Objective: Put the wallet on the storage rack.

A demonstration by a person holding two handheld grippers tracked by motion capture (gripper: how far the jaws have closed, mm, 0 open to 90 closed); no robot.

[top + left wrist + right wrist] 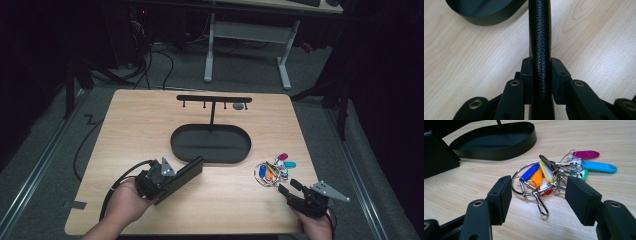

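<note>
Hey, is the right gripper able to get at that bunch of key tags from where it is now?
Probably yes. The right gripper stands open just short of the key tags, with bare table between. The left gripper is off to the side, shut on a black case.

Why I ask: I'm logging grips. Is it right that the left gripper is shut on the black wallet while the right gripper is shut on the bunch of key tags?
Not quite. The right gripper is open: in the right gripper view its pads stand apart on either side of the bunch of key tags, touching nothing. The left gripper is indeed shut on the black wallet.
</note>
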